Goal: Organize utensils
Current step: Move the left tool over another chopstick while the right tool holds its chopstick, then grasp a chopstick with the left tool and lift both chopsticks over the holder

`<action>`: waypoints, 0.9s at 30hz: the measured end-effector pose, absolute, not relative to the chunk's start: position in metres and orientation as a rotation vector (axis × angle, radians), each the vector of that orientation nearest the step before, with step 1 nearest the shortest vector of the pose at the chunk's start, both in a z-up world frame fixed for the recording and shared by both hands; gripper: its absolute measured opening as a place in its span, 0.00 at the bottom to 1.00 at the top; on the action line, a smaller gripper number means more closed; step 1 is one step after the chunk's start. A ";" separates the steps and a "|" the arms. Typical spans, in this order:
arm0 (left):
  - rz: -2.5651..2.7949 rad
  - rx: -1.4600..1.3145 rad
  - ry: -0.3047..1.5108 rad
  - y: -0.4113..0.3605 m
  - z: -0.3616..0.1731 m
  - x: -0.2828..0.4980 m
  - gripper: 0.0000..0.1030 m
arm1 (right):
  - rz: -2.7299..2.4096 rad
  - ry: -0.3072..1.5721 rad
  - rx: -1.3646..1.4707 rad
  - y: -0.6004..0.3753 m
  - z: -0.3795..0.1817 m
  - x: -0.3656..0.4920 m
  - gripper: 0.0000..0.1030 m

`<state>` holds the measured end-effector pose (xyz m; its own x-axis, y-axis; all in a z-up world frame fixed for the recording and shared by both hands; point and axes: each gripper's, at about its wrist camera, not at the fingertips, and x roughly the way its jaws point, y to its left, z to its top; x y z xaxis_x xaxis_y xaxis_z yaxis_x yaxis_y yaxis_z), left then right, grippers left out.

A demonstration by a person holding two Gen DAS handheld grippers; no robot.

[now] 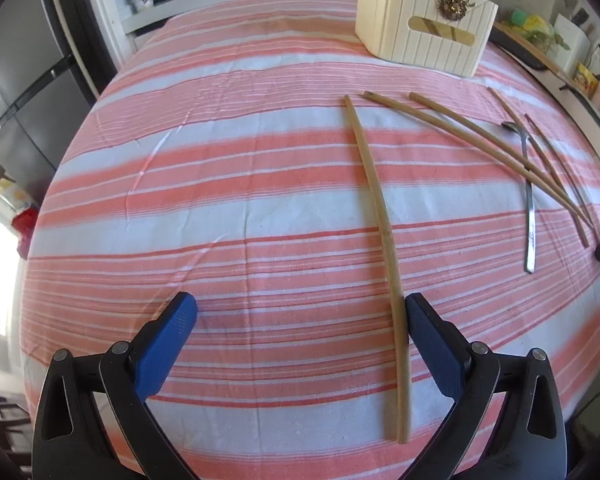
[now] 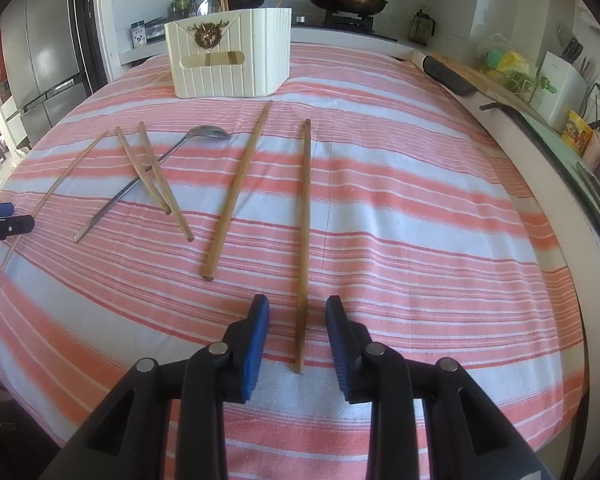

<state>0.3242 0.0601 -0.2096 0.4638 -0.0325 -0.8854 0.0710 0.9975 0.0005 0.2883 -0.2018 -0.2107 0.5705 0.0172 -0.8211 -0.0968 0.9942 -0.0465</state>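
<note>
Through the left wrist camera we see our left gripper [image 1: 300, 320] with jaws spread wide over the striped cloth [image 1: 220, 208] on the table. One chopstick [image 1: 384, 240] lies inside the gap, just beside the right-hand pad. Further chopsticks and a metal spoon [image 1: 529, 200] lie to the right, the cream holder [image 1: 424, 36] beyond.

Through the right wrist camera, our right gripper [image 2: 298, 320] has its jaws partly open, straddling a chopstick [image 2: 305, 240] without pressing it. Another chopstick [image 2: 238, 188] lies just left; the spoon [image 2: 148, 172] crosses under a pair farther left.
</note>
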 end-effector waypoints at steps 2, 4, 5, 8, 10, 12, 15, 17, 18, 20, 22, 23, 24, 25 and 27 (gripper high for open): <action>-0.083 0.043 1.103 0.061 -0.208 0.329 0.98 | 0.091 0.997 -0.095 -0.204 -0.210 0.294 0.32; -0.105 0.052 1.107 0.057 -0.205 0.337 0.97 | 0.116 1.029 -0.104 -0.204 -0.209 0.301 0.32; -0.117 0.062 1.109 0.054 -0.204 0.342 0.95 | 0.130 1.045 -0.110 -0.205 -0.208 0.306 0.32; -0.143 0.111 1.124 0.042 -0.203 0.361 0.83 | 0.185 1.101 -0.130 -0.204 -0.208 0.324 0.32; -0.166 0.121 1.130 0.035 -0.203 0.374 0.81 | 0.218 1.137 -0.131 -0.205 -0.207 0.342 0.32; -0.186 0.112 1.141 0.030 -0.203 0.389 0.80 | 0.234 1.163 -0.136 -0.206 -0.207 0.362 0.32; -0.190 0.104 1.150 0.026 -0.201 0.410 0.70 | 0.248 1.176 -0.149 -0.207 -0.208 0.397 0.32; -0.199 0.094 1.158 0.023 -0.200 0.420 0.62 | 0.249 1.181 -0.141 -0.208 -0.208 0.422 0.32; -0.202 0.091 1.162 0.022 -0.199 0.425 0.57 | 0.250 1.182 -0.131 -0.209 -0.208 0.434 0.32; -0.207 0.083 1.170 0.022 -0.198 0.432 0.52 | 0.250 1.180 -0.123 -0.207 -0.208 0.457 0.32; -0.206 0.074 1.177 0.021 -0.197 0.438 0.50 | 0.243 1.184 -0.131 -0.201 -0.209 0.477 0.32; -0.205 0.069 1.177 0.021 -0.197 0.441 0.49 | 0.239 1.179 -0.140 -0.198 -0.209 0.484 0.32; -0.207 0.062 1.177 0.022 -0.197 0.442 0.42 | 0.239 1.178 -0.152 -0.194 -0.210 0.491 0.29; -0.209 0.052 1.178 0.022 -0.198 0.444 0.37 | 0.232 1.170 -0.164 -0.190 -0.210 0.495 0.23; -0.194 0.045 1.170 0.023 -0.199 0.446 0.22 | 0.225 1.163 -0.168 -0.186 -0.209 0.501 0.11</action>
<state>0.4460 0.0234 -0.1988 0.3759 -0.1277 -0.9178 0.1748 0.9824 -0.0652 0.5015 -0.1861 -0.2092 0.3777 0.0888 -0.9217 -0.2619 0.9650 -0.0144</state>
